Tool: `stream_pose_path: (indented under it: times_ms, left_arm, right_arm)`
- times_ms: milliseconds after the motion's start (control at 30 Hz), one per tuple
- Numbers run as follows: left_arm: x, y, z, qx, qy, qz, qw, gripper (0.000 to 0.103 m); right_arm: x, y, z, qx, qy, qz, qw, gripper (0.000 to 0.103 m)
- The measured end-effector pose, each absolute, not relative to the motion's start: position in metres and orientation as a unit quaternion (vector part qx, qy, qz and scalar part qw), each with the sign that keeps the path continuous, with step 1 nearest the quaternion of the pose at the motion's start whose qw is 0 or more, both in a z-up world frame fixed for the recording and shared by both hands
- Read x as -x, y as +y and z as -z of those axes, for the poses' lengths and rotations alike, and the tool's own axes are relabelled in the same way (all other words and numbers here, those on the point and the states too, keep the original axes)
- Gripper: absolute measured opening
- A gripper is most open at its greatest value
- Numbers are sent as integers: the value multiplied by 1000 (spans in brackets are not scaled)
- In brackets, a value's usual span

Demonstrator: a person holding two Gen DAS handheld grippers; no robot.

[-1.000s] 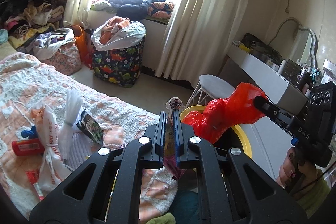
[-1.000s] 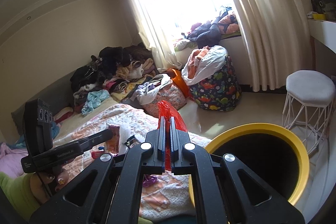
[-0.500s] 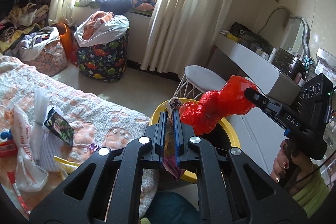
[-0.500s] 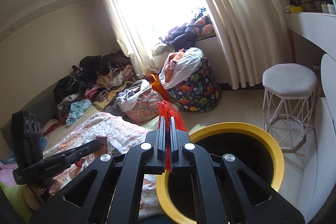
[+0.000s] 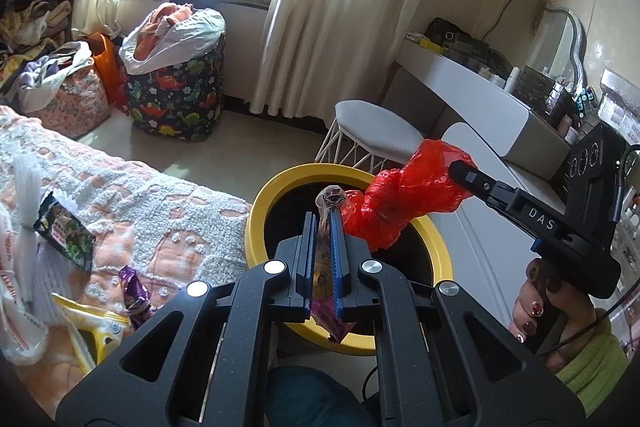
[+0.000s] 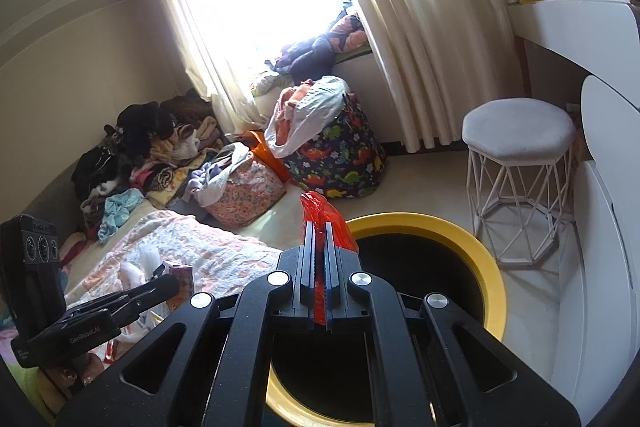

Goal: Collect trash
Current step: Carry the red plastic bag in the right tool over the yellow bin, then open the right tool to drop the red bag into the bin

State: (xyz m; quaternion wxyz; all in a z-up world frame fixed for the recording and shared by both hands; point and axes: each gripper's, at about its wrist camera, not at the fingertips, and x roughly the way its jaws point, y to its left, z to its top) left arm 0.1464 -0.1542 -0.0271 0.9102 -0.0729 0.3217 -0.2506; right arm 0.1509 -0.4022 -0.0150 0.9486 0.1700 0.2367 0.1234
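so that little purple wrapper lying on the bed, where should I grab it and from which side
Take the purple wrapper at its twisted upper end, coming down from above. It lies flat on the soft bedspread with a yellow packet close beside it, so a top-down pinch on the raised twist looks cleanest.

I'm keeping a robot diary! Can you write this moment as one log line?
left tool: shut on purple snack wrapper | right tool: shut on red plastic bag | both over round yellow-rimmed bin

Left gripper [image 5: 325, 223] with jaws pressed together on a thin wrapper [image 5: 327, 267], right gripper [image 6: 317, 233] likewise clamped on a red plastic bag [image 5: 404, 199], its handle gripped by the right hand [image 5: 544, 323], nails painted dark red, sleeve green.
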Motion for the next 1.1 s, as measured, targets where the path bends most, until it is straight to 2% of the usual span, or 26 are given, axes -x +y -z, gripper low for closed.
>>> stream_pose_path:
  times_ms: [533,600,633,667,700,733,800,833,867,1000,1100]
  left_arm:
    - [-173,-191,59,66,359,261,894,4]
    - [-176,-190,62,68,358,254,896,6]
    - [-177,-189,63,71,357,250,897,11]
    - [-178,-186,64,75,357,245,898,32]
    - [-179,-183,64,81,355,240,900,57]
    - [-178,-179,63,88,351,237,901,63]
    - [-176,-172,60,90,344,228,906,71]
    - [-174,-169,59,89,341,222,909,76]
    - [-172,-165,57,90,338,216,912,90]
    - [-165,-152,53,93,331,197,918,93]
    - [-161,-143,50,94,328,186,922,93]
  right_arm:
    - [-169,-430,49,-190,279,-65,939,3]
    - [-173,-433,54,-193,288,-62,936,4]
    - [-174,-434,56,-196,293,-60,934,4]
    - [-175,-435,58,-201,298,-61,931,5]
    - [-176,-436,60,-206,301,-62,929,13]
    - [-177,-435,61,-208,303,-61,928,28]
    - [-176,-434,62,-210,301,-57,928,48]
    - [-176,-433,62,-210,299,-58,929,51]
    - [-176,-431,62,-208,299,-60,929,51]
    - [-175,-421,58,-196,294,-64,933,61]
    - [-174,-414,54,-190,288,-69,936,63]
